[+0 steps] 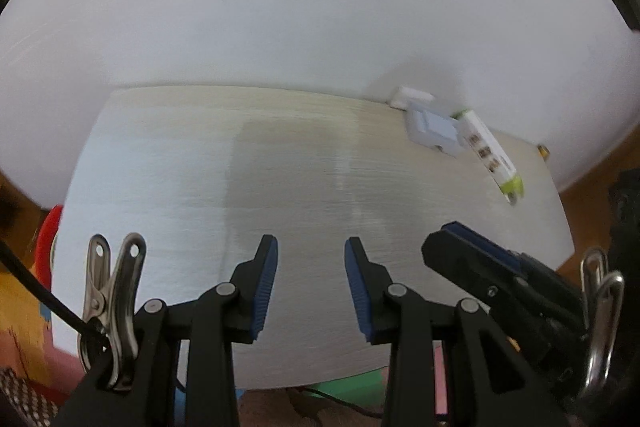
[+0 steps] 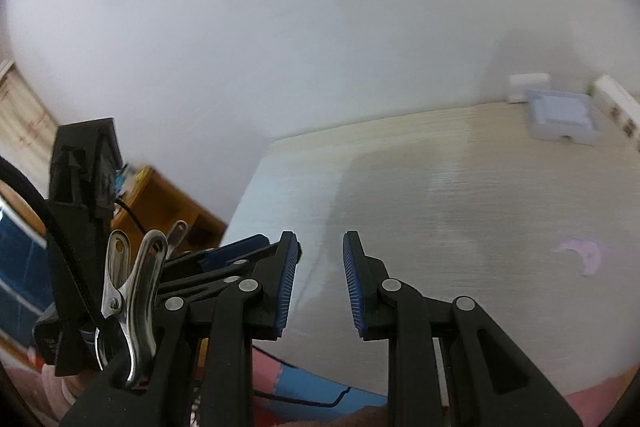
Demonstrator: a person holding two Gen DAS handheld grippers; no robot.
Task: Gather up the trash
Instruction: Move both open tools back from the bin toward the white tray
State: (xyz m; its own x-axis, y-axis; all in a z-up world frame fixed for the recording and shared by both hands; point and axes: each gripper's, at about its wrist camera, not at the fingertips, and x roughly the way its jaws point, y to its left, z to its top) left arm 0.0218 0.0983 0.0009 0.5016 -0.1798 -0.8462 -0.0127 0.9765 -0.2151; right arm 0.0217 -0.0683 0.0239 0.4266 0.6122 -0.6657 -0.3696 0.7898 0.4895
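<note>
Pale wood tabletop (image 1: 280, 187), left claw (image 1: 311, 287) and right claw (image 2: 320, 283) both parted with nothing between the pads, pink scrap of trash (image 2: 584, 255) lying near the right claw, shallow bluish tray (image 2: 560, 119) by the wall, contents blurred, green-capped tube (image 1: 490, 155) leaning against it

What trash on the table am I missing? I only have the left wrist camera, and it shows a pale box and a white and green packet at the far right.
Observer: The right wrist view shows a pink scrap lying flat on the table, nearer than the box.
Operator: Is the right gripper holding anything?
Observer: No. The right gripper has its pads apart, with only bare table showing between them.
Operator: Anything past the table's left edge?
Observer: A wooden shelf unit stands there, with a black cable running in front of it.
</note>
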